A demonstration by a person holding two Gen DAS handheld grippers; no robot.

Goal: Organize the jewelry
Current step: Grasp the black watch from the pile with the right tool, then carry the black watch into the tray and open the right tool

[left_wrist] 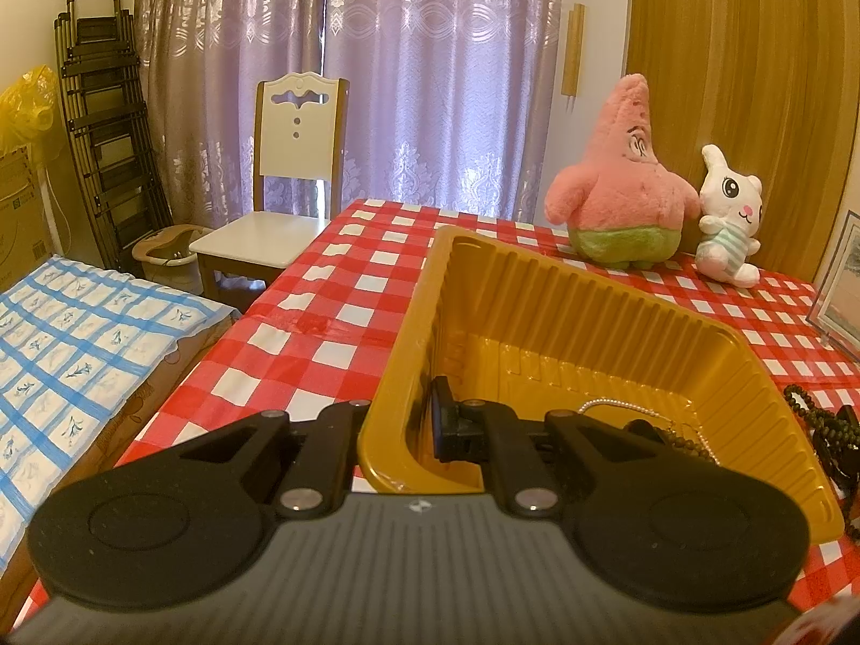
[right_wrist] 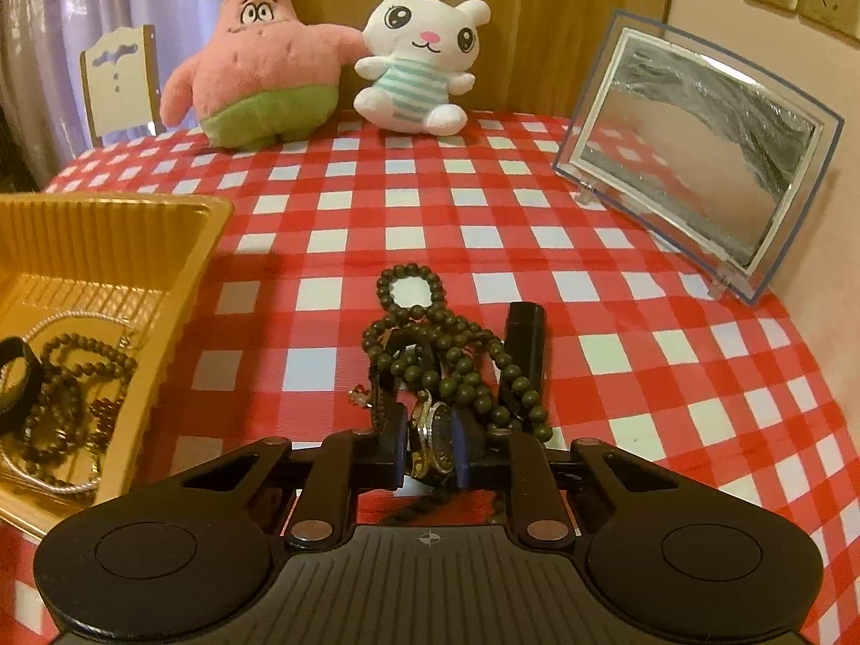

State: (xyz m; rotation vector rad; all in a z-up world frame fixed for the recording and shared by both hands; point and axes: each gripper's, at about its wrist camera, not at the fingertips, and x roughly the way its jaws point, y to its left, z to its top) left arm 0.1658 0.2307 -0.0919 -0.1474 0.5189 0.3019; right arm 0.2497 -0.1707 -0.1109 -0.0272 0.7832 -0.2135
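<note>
Left hand-held gripper (left_wrist: 400, 432) is clamped on the gold tray (left_wrist: 591, 290) wall. Right hand-held gripper (right_wrist: 430, 449) grips the watch (right_wrist: 434, 438) among beads (right_wrist: 430, 344) on the counter (right_wrist: 618, 333).

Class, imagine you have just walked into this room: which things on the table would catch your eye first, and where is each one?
The bright red-and-white checked tablecloth grabs you first, with a pink star plush and a white bunny plush side by side at its far edge. Near the front, the right gripper is shut on a gold-rimmed watch amid dark bead strands. The left gripper clamps the wall of a gold tray already holding jewelry.
</note>
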